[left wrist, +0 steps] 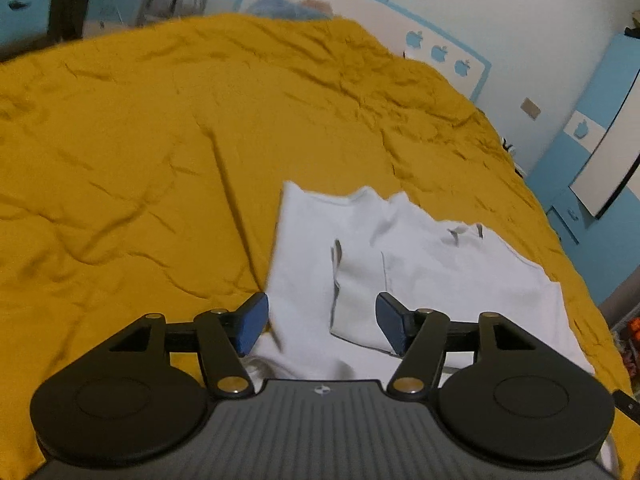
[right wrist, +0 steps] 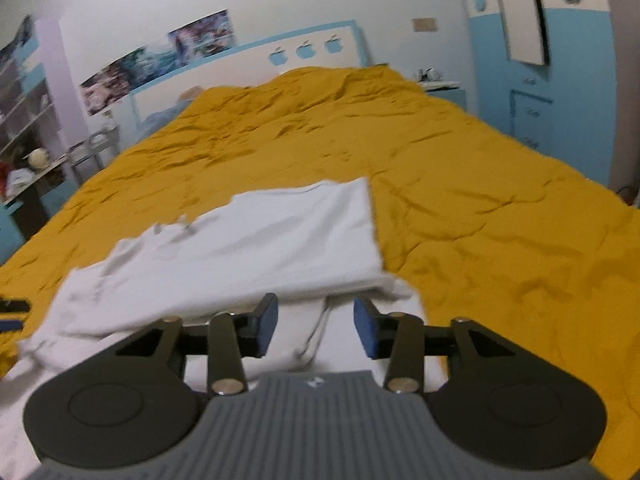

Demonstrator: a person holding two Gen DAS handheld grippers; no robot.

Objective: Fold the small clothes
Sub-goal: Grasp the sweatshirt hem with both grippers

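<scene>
White cotton garment (left wrist: 404, 248) part-folded on yellow bedspread (left wrist: 160, 140); left claw (left wrist: 322, 322), right claw (right wrist: 316, 326) released, empty; more folds likely left.

No legible text or labels anywhere.

A plain white cotton garment (left wrist: 420, 264) lies just ahead of the black, blue-padded left gripper (left wrist: 322, 322) on a mustard-yellow wrinkled bedspread (left wrist: 160, 140).

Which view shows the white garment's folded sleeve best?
The left wrist view: the white garment lies fairly sharp, its sleeve laid across the body. The right wrist view shows the garment blurred, the top layer covering most of it.
</scene>
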